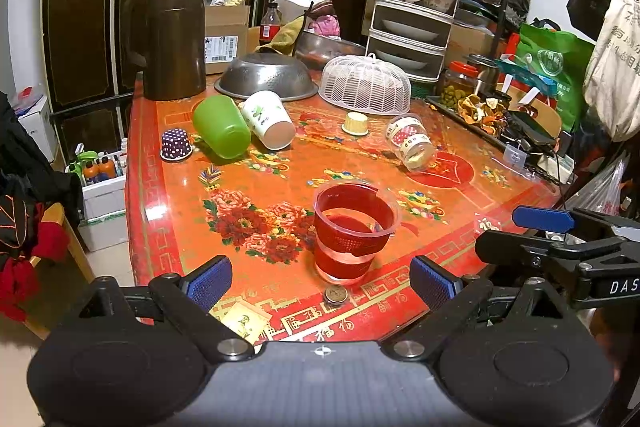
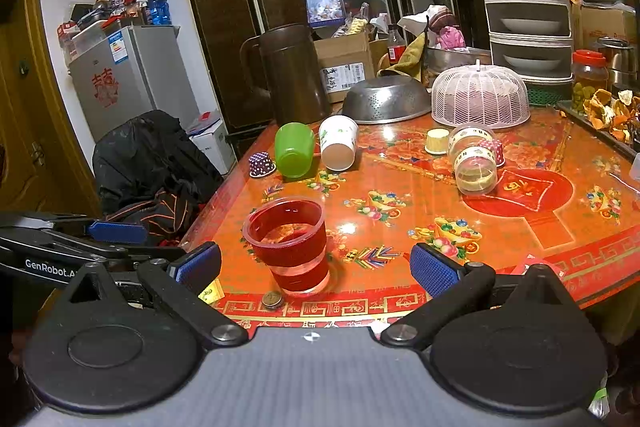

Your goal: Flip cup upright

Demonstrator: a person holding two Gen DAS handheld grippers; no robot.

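Observation:
A clear cup with a red sleeve (image 1: 354, 233) stands upright near the table's front edge; it also shows in the right wrist view (image 2: 290, 247). A green cup (image 1: 221, 127), a white paper cup (image 1: 269, 120) and a clear patterned cup (image 1: 412, 143) lie on their sides farther back. A purple dotted cup (image 1: 176, 144) and a small yellow cup (image 1: 355, 123) stand upside down. My left gripper (image 1: 320, 283) is open just in front of the red cup, touching nothing. My right gripper (image 2: 316, 269) is open and empty, also just in front of it.
A coin (image 1: 336, 294) lies right in front of the red cup. A brown jug (image 1: 168, 41), a metal colander (image 1: 266, 77) and a white mesh food cover (image 1: 366, 85) stand at the back. A tray of peels (image 1: 484, 111) sits at the right edge.

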